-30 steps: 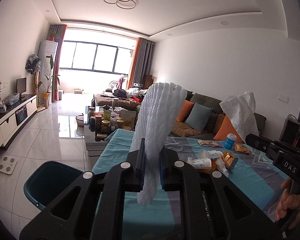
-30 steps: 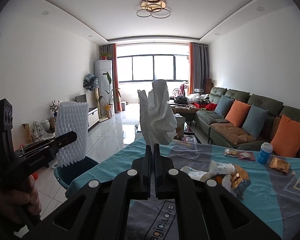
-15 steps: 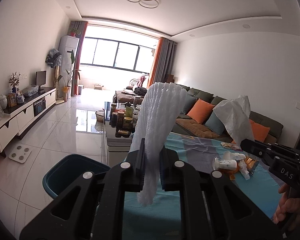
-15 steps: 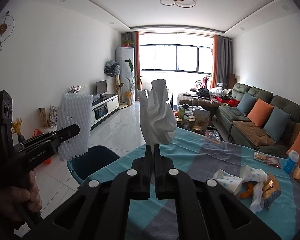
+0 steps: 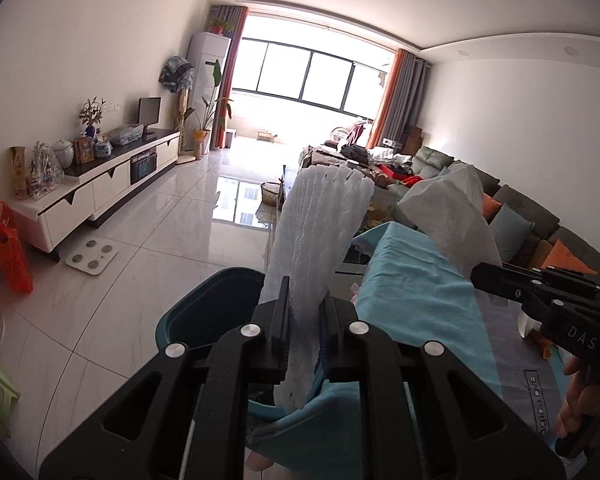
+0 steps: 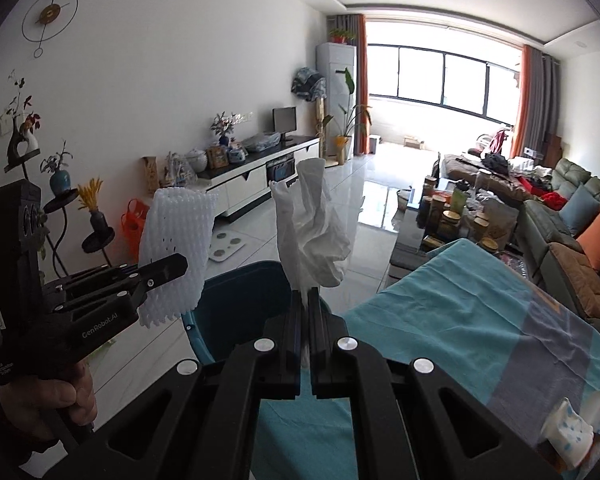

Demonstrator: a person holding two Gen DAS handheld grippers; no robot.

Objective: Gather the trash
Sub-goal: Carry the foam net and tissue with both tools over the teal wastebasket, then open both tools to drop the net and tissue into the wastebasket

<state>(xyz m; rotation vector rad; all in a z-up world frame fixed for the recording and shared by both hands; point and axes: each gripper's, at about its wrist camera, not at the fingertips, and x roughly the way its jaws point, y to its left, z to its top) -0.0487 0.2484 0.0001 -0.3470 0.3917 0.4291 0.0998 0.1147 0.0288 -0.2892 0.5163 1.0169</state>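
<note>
In the left wrist view, the left tool is closed on a white foam net, which stands up between its 2 fingers. Compared with 1 second ago, the teal bin on the floor is now directly behind the net and much nearer, and the bench with its teal cloth has moved to the right side. The right tool is seen at the right, holding a crumpled white tissue.

In the right wrist view, the right tool is closed narrow on the tissue, and the bin is just behind it. The left tool with the net is at the left. Some trash is left on the bench at the near right.

I think both pieces are almost over the bin, so the release comes next.
</note>
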